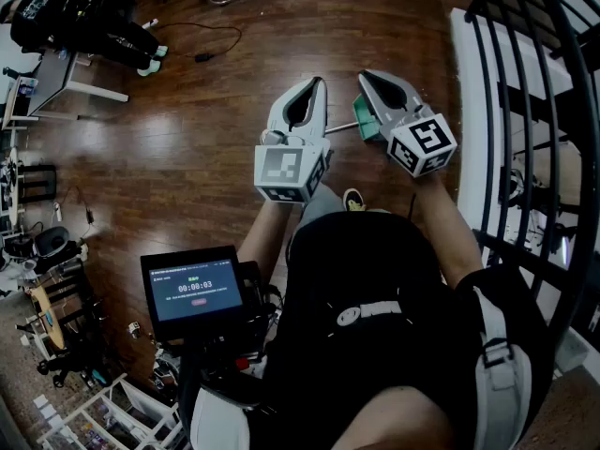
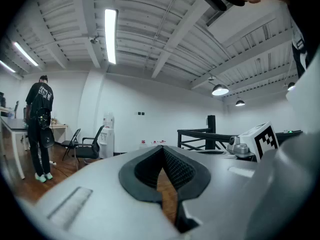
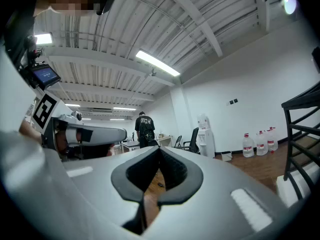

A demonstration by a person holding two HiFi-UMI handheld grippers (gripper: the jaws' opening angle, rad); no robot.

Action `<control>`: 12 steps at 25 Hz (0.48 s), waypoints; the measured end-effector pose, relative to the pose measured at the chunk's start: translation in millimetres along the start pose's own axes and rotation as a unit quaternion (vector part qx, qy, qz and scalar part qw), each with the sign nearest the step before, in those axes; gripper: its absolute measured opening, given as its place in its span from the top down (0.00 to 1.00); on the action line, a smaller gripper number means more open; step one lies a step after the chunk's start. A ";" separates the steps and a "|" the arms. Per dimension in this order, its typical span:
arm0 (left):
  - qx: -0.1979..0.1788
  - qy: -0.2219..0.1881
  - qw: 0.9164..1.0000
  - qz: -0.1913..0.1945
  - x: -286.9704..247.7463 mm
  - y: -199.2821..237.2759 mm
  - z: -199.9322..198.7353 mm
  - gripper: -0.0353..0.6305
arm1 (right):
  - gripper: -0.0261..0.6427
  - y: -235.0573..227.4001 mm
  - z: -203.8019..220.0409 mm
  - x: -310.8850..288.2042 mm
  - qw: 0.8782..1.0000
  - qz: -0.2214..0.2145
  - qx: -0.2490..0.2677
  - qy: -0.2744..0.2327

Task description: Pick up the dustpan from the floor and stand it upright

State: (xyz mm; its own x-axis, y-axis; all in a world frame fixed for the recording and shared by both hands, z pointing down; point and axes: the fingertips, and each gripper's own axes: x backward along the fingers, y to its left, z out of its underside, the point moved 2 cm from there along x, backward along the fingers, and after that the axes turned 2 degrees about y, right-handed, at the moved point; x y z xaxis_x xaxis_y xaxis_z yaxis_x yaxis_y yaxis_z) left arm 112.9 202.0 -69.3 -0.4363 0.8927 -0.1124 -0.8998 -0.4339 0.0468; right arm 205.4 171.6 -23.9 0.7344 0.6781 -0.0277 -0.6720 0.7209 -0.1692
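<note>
STATE: left tool (image 1: 321,84) and right tool (image 1: 366,76) level, both closed, empty | PLACE: dustpan (image 1: 366,127) on floor (image 1: 187,157), upper centre, partly behind right tool | RISK: unopened jaws could shove it away.

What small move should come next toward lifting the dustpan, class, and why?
Probably tilt the right gripper down toward the green dustpan and open it. Both it and the left gripper are level, shut and empty, while the dustpan lies on the floor, partly hidden behind the right gripper.
</note>
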 end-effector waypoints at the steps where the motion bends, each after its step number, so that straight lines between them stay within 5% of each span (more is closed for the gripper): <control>1: -0.002 0.002 1.000 -0.006 1.7 4.3 -1.1 0.92 | 0.95 0.7 0.9 -2.7 1.000 -0.002 -0.001 0.001; 12: 0.027 0.022 0.999 -0.030 0.6 51.2 26.6 0.92 | 0.95 0.2 26.7 -29.7 0.999 -0.001 -0.016 0.036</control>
State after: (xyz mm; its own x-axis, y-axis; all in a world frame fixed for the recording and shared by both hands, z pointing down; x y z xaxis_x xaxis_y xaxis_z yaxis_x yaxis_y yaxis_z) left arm 66.3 183.5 -40.5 -0.3828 0.9100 -0.1595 -0.9235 -0.3724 0.0919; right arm 180.9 155.4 3.2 0.7417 0.6636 -0.0976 -0.6678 0.7169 -0.2001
